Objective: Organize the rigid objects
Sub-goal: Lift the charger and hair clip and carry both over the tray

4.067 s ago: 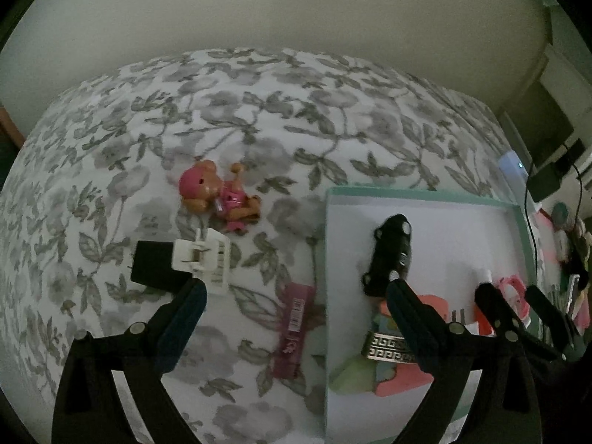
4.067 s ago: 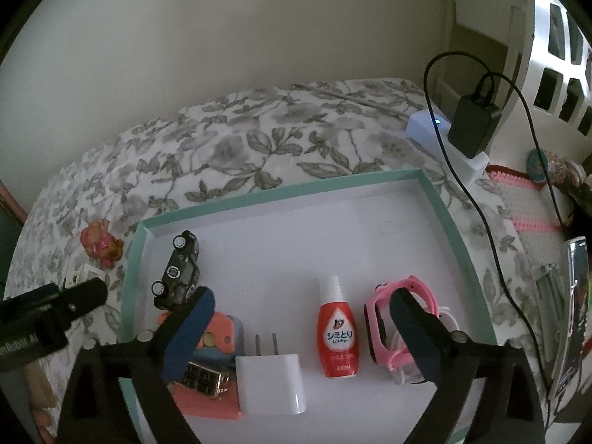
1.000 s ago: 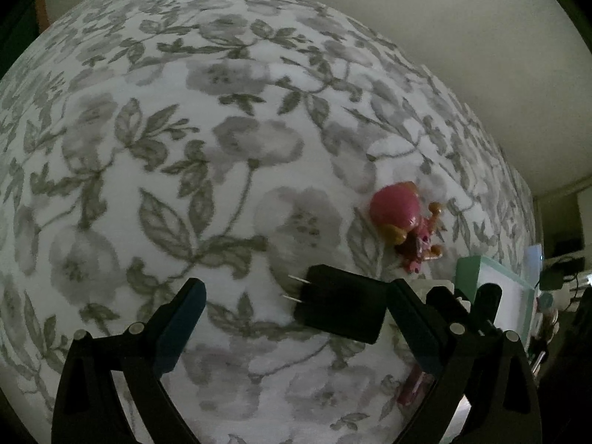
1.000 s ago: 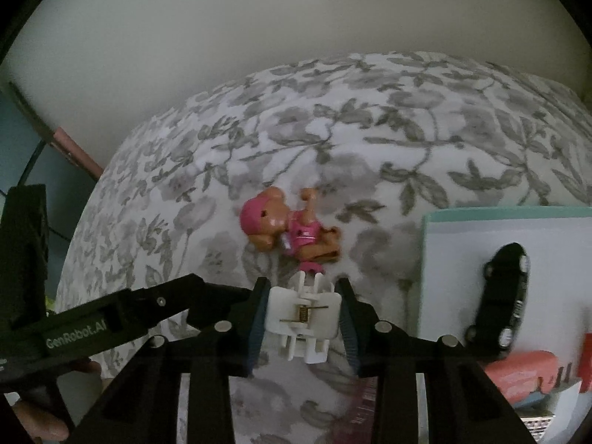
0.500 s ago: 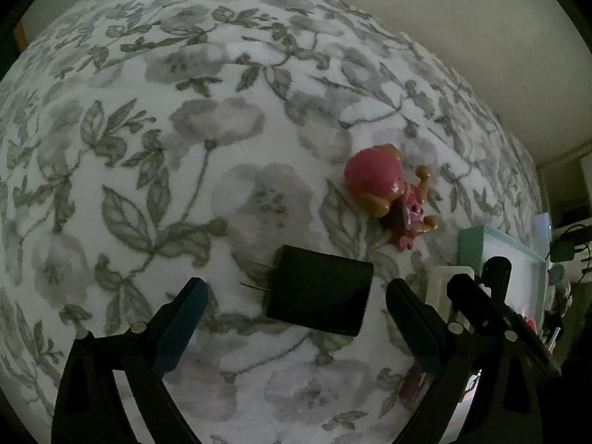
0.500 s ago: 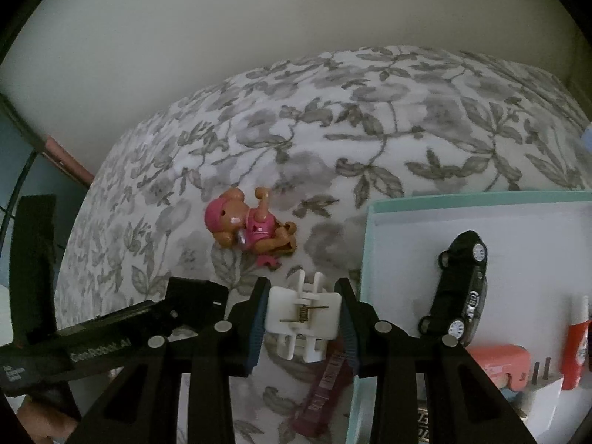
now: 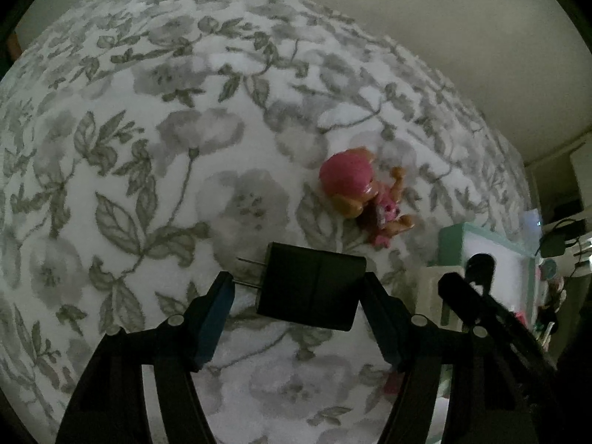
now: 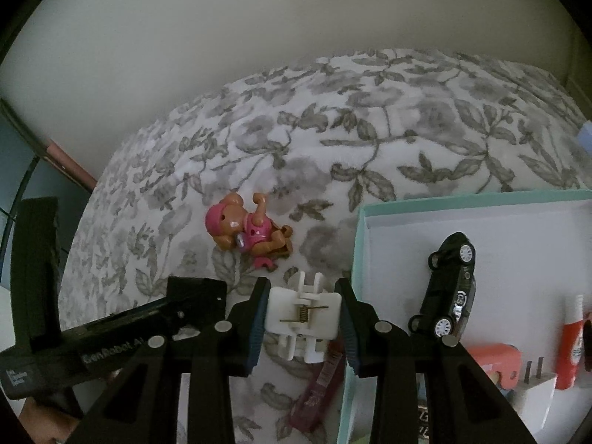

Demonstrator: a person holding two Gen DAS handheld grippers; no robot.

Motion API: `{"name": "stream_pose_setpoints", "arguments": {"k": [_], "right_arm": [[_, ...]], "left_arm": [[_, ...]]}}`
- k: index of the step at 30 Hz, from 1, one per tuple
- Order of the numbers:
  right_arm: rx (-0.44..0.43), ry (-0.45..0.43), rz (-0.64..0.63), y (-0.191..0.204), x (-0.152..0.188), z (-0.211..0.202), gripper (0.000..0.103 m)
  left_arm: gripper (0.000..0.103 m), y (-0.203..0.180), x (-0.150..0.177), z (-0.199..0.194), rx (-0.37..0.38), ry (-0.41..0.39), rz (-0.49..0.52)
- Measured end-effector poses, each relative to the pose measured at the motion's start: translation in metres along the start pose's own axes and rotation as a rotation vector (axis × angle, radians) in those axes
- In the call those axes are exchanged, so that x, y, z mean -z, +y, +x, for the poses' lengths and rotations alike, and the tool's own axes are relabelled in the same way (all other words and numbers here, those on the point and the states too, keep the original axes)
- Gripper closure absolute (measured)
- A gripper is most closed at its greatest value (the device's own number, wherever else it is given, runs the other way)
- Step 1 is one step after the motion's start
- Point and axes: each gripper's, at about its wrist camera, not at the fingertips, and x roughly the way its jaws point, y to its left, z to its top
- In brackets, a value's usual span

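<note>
Left wrist view: the left gripper (image 7: 298,290) has its fingers spread around a black charger (image 7: 310,290) lying on the floral bed (image 7: 148,148); the right finger looks to touch it, the left stands by its prongs, so no firm grasp is seen. A pink toy dog (image 7: 360,194) lies just beyond.

Right wrist view: the right gripper (image 8: 301,314) is clenched on a white clip (image 8: 303,314), held above the bed beside the box (image 8: 357,259) wall. A toy car (image 8: 451,285) lies inside the box.

Black charger (image 7: 310,285) lies flat; white clip (image 8: 303,315) is held.
</note>
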Motion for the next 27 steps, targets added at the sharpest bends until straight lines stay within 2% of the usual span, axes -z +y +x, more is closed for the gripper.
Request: {"name": "stream_pose_setpoints", "arguments": {"k": [11,17,27], "right_arm": [[-0.017,-0.079,0.021,-0.018,-0.001,-0.043,0.065],[0.086,-0.133,0.044,-0.054,-0.004,-0.067,0.065],[0.195,-0.183,0.213,-0.136,-0.003,-0.094,0.065]], "left_arm": [[0.032,-0.039,0.002,-0.036,0.032,-0.089,0.059],[0.032,-0.071,0.01,-0.033,0.033,-0.084,0.118],[0.032,-0.134,0.029,-0.02,0.063,-0.057,0.233]]}}
